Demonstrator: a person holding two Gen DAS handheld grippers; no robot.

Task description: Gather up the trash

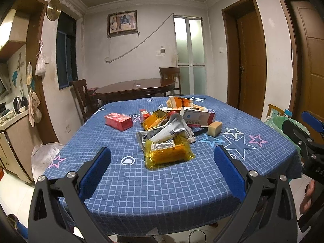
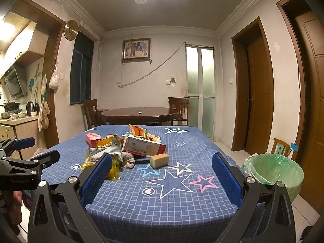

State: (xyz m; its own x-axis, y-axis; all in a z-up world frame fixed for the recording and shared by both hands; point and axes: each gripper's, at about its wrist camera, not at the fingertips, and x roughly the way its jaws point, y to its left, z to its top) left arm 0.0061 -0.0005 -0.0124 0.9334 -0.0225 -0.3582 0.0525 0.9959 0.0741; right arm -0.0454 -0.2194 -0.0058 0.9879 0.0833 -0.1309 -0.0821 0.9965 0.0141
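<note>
Left gripper [image 1: 162, 167] wide, right gripper [image 2: 162, 174] wide, white-red carton [image 2: 143, 146] (Chinese print, unreadable), yellow wrapper [image 1: 169, 155] barcoded

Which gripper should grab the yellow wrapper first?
Left. The left gripper is open and centred on the yellow wrapper. The right gripper faces bare tablecloth, nearer the green-lined bin.

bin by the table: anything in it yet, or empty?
Cannot tell for sure. The bin stands upright with a green liner; the inner wall in view is bare, but its bottom is hidden. Trash pile is on the table.

Blue checked, star-printed tablecloth [image 1: 162, 182]; yellow wrapper [image 1: 169, 155].
</note>
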